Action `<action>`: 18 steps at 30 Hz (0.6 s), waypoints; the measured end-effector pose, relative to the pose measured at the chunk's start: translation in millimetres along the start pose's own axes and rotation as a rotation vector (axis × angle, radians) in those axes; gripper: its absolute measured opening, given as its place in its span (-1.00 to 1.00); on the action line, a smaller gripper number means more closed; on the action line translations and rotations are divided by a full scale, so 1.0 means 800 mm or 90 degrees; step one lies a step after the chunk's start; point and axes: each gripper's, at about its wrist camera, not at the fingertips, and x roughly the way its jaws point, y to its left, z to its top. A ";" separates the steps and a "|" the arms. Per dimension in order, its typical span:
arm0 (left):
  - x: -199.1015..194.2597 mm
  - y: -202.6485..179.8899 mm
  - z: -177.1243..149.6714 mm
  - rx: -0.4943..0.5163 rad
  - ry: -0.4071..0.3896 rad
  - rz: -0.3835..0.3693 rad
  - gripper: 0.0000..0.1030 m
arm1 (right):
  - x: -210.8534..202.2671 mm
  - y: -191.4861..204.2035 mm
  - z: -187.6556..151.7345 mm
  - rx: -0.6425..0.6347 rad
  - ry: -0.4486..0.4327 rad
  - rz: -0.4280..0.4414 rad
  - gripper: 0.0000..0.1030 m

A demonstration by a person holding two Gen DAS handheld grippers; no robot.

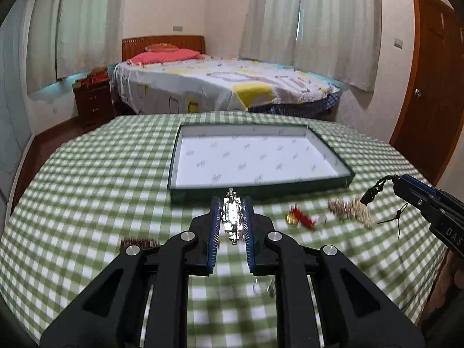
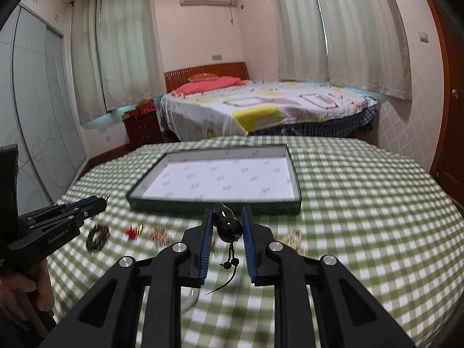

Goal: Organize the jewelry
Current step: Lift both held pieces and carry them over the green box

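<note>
My left gripper (image 1: 232, 207) is shut on a silver jewelled piece (image 1: 231, 217), held above the table just in front of the shallow dark-green box (image 1: 185, 194) with a white printed lining. My right gripper (image 2: 227, 217) is shut on a black bead pendant (image 2: 227, 224) whose black cord (image 2: 230, 264) hangs below; it is in front of the same box (image 2: 214, 204). The right gripper also shows at the right of the left wrist view (image 1: 377, 187), the left gripper at the left of the right wrist view (image 2: 103, 201).
On the green checked tablecloth (image 1: 87, 203) lie a red and gold piece (image 1: 301, 217), gold beaded pieces (image 1: 351, 208) (image 2: 293, 239), a dark bead bracelet (image 2: 97, 236) and a silver ring (image 1: 264, 285). A bed (image 1: 226, 84) and a wooden door (image 1: 429, 87) stand beyond.
</note>
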 end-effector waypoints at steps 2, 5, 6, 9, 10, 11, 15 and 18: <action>0.004 -0.002 0.017 0.003 -0.016 -0.002 -0.70 | 0.006 -0.002 0.016 0.000 -0.020 -0.003 -0.59; 0.011 -0.005 0.043 0.006 -0.042 -0.002 -0.70 | 0.018 -0.007 0.045 0.001 -0.047 -0.007 -0.59; 0.016 -0.007 0.055 0.008 -0.053 -0.002 -0.70 | 0.023 -0.008 0.052 0.001 -0.054 -0.008 -0.59; 0.034 -0.009 0.080 0.011 -0.071 -0.001 -0.70 | 0.042 -0.009 0.075 -0.005 -0.071 -0.015 -0.59; 0.040 -0.010 0.086 0.013 -0.074 0.000 -0.70 | 0.053 -0.011 0.082 -0.006 -0.074 -0.017 -0.59; 0.048 -0.011 0.091 0.015 -0.075 0.003 -0.70 | 0.061 -0.012 0.085 -0.006 -0.074 -0.019 -0.59; 0.093 -0.011 0.100 0.016 -0.057 0.015 -0.70 | 0.103 -0.018 0.087 -0.006 -0.054 -0.027 -0.59; 0.134 -0.006 0.093 0.007 -0.025 0.025 -0.70 | 0.130 -0.024 0.078 -0.002 -0.031 -0.033 -0.59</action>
